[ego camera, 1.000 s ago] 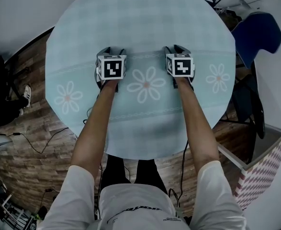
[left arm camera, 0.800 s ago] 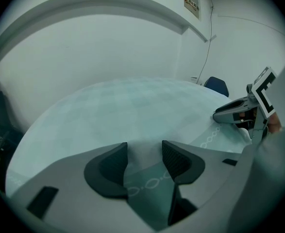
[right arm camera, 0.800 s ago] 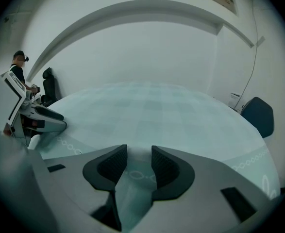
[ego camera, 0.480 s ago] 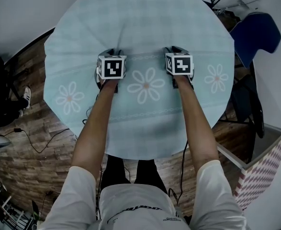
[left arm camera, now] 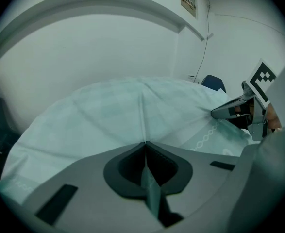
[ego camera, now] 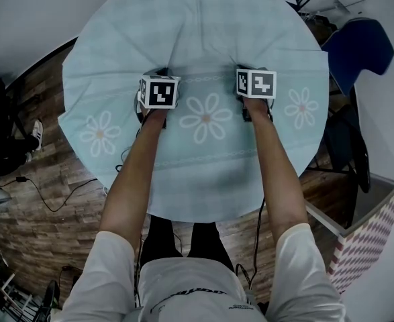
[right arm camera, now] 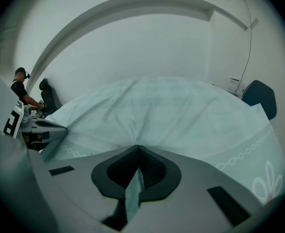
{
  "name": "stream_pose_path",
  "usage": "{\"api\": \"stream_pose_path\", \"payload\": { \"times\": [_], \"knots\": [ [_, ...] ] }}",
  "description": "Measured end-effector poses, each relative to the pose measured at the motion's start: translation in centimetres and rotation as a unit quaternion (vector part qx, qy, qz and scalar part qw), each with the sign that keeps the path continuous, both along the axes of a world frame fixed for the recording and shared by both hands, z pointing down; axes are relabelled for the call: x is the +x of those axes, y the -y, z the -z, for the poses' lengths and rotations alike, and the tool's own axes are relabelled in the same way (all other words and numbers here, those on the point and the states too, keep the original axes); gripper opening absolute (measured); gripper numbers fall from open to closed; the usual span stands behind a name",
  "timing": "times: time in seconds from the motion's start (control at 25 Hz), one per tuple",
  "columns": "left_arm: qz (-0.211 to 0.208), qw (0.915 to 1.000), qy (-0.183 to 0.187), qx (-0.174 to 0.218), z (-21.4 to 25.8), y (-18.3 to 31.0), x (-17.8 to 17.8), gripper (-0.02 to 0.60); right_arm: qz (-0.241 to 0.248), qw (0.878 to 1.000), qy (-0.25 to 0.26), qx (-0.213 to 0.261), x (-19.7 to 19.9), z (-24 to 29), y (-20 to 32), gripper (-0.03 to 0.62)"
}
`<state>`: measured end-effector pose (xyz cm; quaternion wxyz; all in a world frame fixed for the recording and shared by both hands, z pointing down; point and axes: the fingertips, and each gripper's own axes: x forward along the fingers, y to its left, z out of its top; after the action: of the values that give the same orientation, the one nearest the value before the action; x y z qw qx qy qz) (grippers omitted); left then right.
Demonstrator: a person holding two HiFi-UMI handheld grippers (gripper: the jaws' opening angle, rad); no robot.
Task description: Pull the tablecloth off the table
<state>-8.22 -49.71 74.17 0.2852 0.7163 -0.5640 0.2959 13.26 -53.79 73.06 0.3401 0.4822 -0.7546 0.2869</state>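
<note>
Pale-blue tablecloth [ego camera: 203,19] lies draped over the whole round surface, hiding it completely. My left tool [left arm camera: 145,149] and right tool [right arm camera: 136,154] have just closed, each pinching a raised fold of the cloth tight between its 2 jaws, with creases [right arm camera: 147,115] fanning out from both grips. I judge the 2 holds sit side by side, mid-cloth, so 1 pull drags it off evenly.

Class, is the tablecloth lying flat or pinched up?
Pinched up: left gripper and right gripper have just closed on folds of the tablecloth; creases radiate from both.
</note>
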Motion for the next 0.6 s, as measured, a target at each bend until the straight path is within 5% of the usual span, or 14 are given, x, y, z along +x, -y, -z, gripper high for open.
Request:
{"api": "stream_pose_path", "payload": {
  "times": [0.6],
  "knots": [
    [0.009, 0.9974, -0.07, 0.017, 2.7, -4.0, 0.0, 0.014, -0.029, 0.998, 0.05, 0.013, 0.3, 2.4, -4.7, 0.034]
  ]
}}
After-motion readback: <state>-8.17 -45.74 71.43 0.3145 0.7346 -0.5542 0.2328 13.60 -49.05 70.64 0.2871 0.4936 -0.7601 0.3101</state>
